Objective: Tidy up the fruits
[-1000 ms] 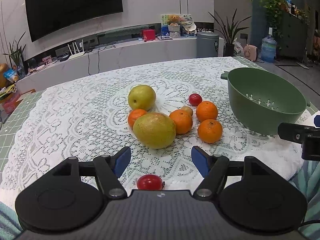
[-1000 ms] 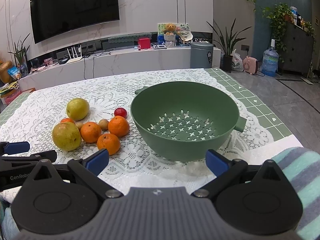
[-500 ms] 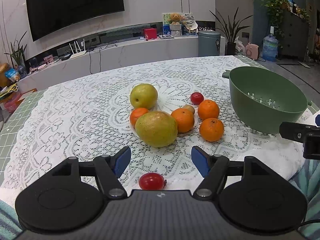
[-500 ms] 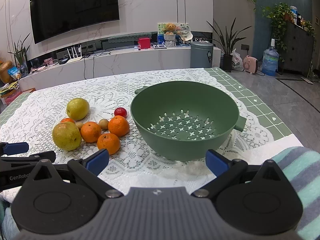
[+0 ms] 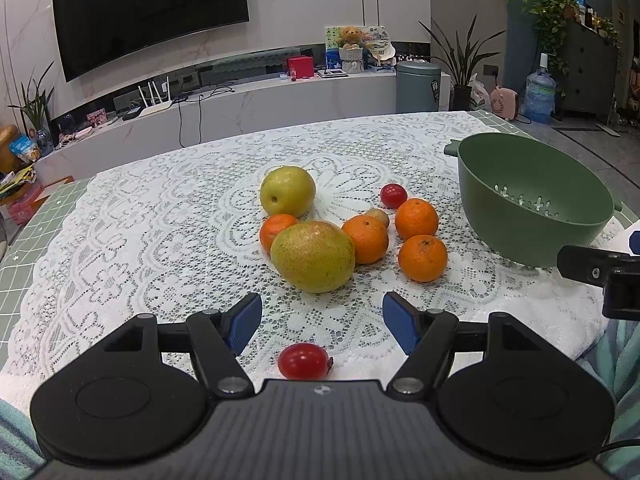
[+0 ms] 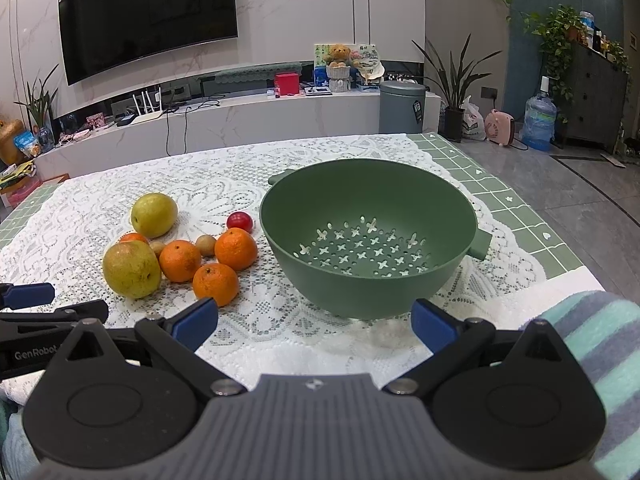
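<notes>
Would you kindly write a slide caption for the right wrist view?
Open right tool faces an empty green colander; fruit lies beside it on a lace tablecloth.

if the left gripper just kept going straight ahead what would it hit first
Probably the big yellow-green fruit, which sits dead ahead of the open left gripper. The small red tomato lies nearer, low between the fingers, so height decides.

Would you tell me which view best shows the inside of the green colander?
The right wrist view: the green colander faces it, showing its perforated, empty floor. The left wrist view catches it at the right edge, mostly outer wall and a few holes.
</notes>
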`<state>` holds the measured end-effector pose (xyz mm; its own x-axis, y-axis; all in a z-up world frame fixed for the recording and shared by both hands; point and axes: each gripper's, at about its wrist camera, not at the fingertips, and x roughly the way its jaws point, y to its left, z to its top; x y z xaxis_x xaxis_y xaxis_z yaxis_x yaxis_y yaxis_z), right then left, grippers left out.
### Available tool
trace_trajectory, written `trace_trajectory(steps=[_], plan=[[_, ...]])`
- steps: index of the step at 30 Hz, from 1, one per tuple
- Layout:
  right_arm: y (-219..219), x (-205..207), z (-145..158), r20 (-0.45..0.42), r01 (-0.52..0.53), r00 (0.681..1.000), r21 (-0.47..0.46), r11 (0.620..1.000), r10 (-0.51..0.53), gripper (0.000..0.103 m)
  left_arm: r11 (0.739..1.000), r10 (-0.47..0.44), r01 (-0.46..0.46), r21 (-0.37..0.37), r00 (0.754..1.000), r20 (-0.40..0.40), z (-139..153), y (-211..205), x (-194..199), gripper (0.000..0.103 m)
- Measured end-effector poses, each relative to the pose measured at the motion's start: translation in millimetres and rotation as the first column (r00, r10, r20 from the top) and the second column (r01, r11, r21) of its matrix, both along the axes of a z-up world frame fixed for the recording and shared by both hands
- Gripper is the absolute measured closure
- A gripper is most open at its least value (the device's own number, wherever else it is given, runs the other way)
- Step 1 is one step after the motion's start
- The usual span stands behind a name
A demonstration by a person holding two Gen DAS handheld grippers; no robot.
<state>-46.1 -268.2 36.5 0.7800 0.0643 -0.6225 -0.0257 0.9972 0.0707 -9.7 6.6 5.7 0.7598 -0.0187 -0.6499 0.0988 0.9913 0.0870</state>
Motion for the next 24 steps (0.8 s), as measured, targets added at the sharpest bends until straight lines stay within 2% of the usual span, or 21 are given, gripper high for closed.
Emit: trace_trajectory(steps=[24], plan=[[0.9, 0.2, -3.3, 0.002, -0.004, 1.000, 0.014, 1.000, 0.004, 0.004, 1.000, 0.003, -0.003, -0.010, 1.000, -0.008, -0.5, 4.0, -1.3, 0.021]])
